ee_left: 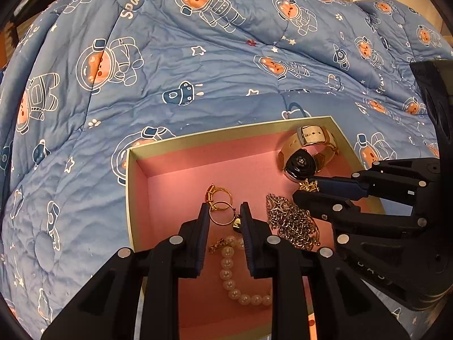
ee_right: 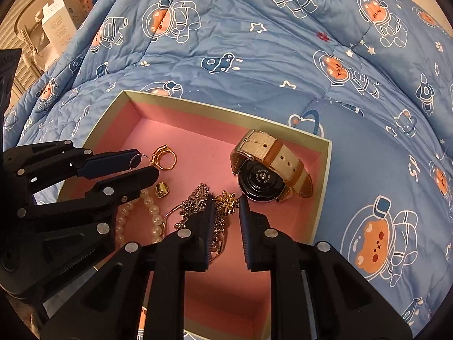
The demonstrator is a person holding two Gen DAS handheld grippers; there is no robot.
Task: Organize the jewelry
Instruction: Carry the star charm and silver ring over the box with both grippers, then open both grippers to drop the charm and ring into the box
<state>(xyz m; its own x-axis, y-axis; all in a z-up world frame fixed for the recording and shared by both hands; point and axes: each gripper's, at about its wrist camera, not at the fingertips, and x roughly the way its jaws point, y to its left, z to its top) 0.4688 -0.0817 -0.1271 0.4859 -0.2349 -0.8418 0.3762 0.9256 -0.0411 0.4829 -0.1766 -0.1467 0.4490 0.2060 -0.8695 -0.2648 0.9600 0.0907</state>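
Note:
A pink-lined box [ee_left: 158, 167] [ee_right: 181, 130] lies on the bed and holds the jewelry. My left gripper [ee_left: 225, 211] [ee_right: 144, 160] is open, its fingers on either side of a thin gold ring [ee_left: 222, 212] [ee_right: 138, 161]. A gold gem ring [ee_left: 216, 192] [ee_right: 164, 157] lies just beyond it. My right gripper [ee_right: 226, 201] [ee_left: 304, 189] is open around a small gold ornament [ee_right: 226, 199] [ee_left: 308, 187]. A silver chain [ee_left: 294, 221] [ee_right: 195, 201], a pearl bracelet [ee_left: 229, 272] [ee_right: 154, 218] and a watch with a beige strap [ee_left: 305, 153] [ee_right: 266, 170] also lie in the box.
A blue quilt with astronaut-bear prints [ee_left: 198, 70] [ee_right: 283, 56] covers the bed all around the box. A small gold clip [ee_right: 162, 189] lies near the pearls. White cartons [ee_right: 53, 19] stand off the bed at the far left.

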